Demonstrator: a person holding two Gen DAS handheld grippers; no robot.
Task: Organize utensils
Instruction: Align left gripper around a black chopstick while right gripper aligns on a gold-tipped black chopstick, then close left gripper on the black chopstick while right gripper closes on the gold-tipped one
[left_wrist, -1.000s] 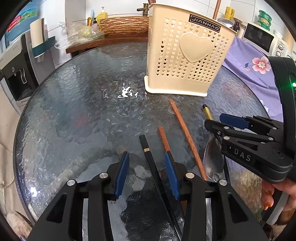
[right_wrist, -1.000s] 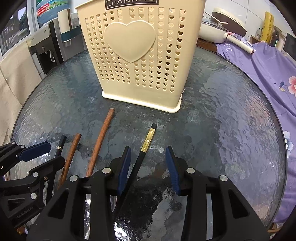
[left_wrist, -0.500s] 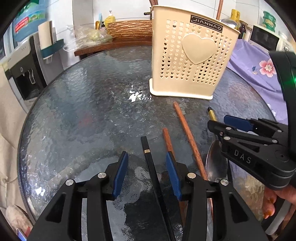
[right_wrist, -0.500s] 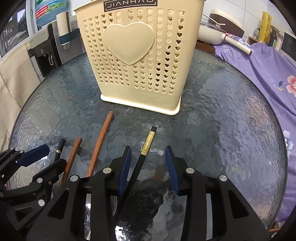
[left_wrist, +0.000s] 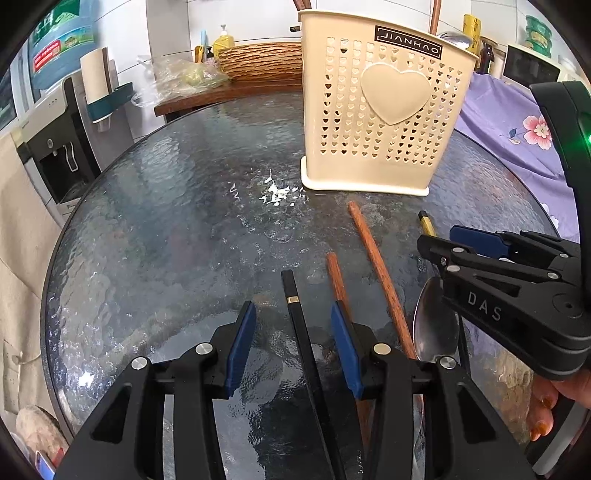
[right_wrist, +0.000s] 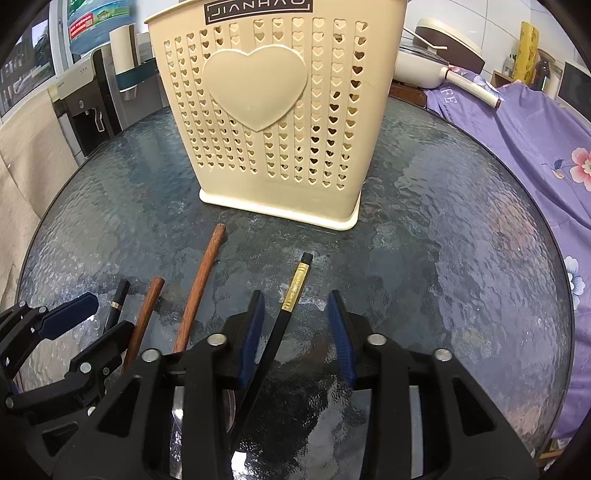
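On the glass worktop (left_wrist: 155, 229), near the cream utensil holder (left_wrist: 380, 122), four chopsticks are laid out. The left tongs (left_wrist: 291, 339) are spread around the black chopstick (left_wrist: 295, 317); the right tongs (right_wrist: 295, 325) are spread around the gold-banded chopstick (right_wrist: 291, 295).

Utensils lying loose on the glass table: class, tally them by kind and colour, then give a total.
Black chopsticks: 2
Brown wooden chopsticks: 2
Metal spoons: 1
Total: 5
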